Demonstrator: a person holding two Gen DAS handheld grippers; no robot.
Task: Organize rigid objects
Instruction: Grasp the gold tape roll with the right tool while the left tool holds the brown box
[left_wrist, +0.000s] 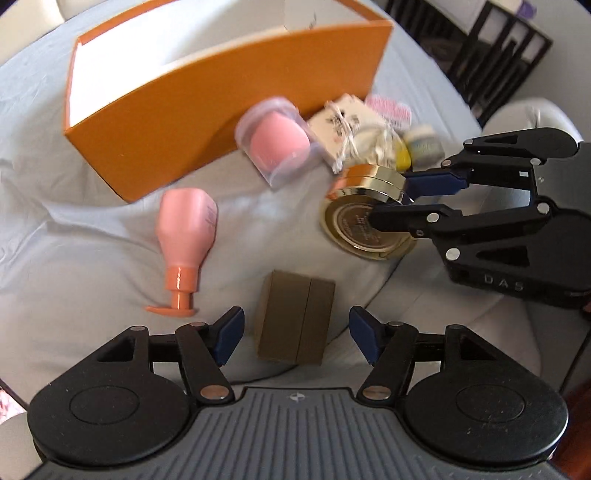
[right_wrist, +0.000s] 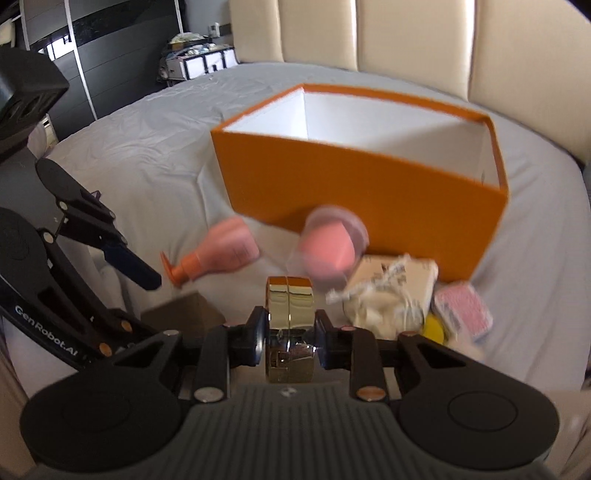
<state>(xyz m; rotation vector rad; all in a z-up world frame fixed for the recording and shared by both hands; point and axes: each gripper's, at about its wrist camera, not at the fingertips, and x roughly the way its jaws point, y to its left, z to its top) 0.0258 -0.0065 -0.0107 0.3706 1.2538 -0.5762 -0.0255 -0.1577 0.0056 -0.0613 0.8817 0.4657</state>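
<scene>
On the grey bedsheet (right_wrist: 147, 147), the right gripper (right_wrist: 290, 341) had its pads clamped tight on a gold tin (right_wrist: 290, 302), held on edge and lifted clear of the clutter. From the left wrist view that same tin (left_wrist: 365, 206) hung just off the sheet, pinched across its flat faces, beside a heap of small packets and a yellow piece. The left gripper (left_wrist: 295, 332) sat low with its fingers spread wide and nothing between them except a brown box (left_wrist: 295, 317) lying on the sheet in the gap, not yet touched.

Straight ahead stood the orange box (right_wrist: 369, 192), open-topped with a white inside, apparently empty so far. A pink pump bottle (left_wrist: 186, 236) lay on its side just in front of it, and a clear tub with a pink insert (left_wrist: 277, 138) leaned close to its front wall.

Best play, I'd say: carry the tin up over the near wall, keep it level so it can't slip from the pads, lower it well inside before letting go. Meanwhile the left could square up on the brown box across its narrow sides.
</scene>
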